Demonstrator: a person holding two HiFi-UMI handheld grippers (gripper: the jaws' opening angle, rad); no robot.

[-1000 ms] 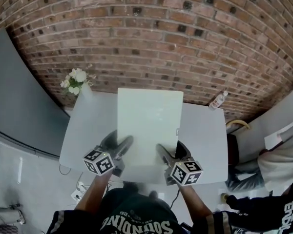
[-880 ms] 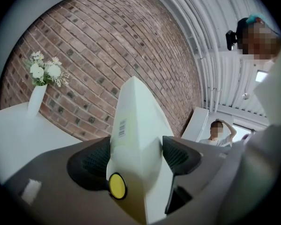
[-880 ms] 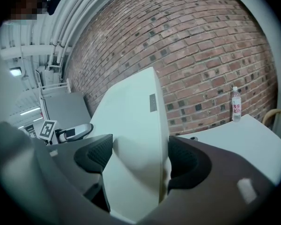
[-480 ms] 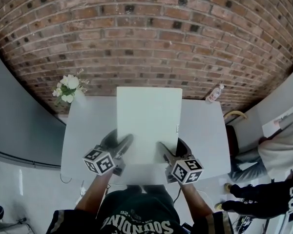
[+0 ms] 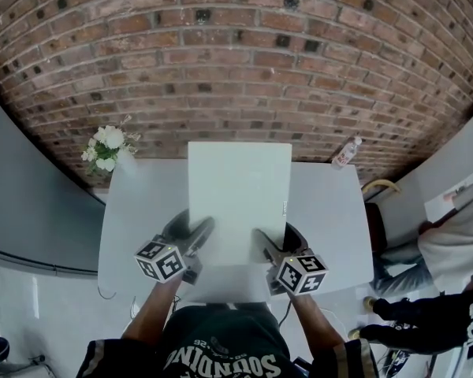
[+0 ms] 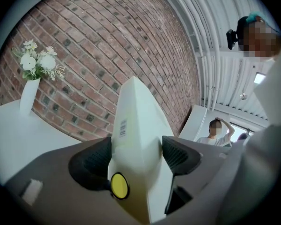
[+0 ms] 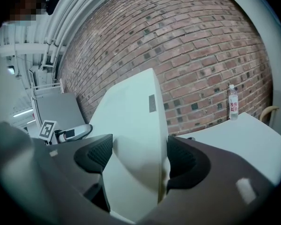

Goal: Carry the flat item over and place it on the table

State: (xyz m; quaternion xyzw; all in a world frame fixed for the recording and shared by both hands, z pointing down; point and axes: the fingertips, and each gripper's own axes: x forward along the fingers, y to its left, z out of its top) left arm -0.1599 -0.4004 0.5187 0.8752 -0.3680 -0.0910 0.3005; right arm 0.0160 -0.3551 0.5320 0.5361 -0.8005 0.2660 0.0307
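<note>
White flat box [image 5: 238, 195] gripped by left tool [image 5: 195, 235] and right tool [image 5: 265, 245], over a white worktop [image 5: 134, 227], brick wall [image 5: 236, 69] across the top, flower vase [image 5: 106, 148] upper left.

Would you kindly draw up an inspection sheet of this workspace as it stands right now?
Surface: white table set against the wall, mostly bare.
Job's things: flat white item held over the table's middle; contact with the table cannot be told.
Clutter: vase of white flowers at the far left corner; bottle at the far right corner.
Grippers: left hand-held gripper and right hand-held gripper each clamp the item's near end.
Cables: nothing seen on the table.
Surroundings: brick wall behind; a person stands to the right.
</note>
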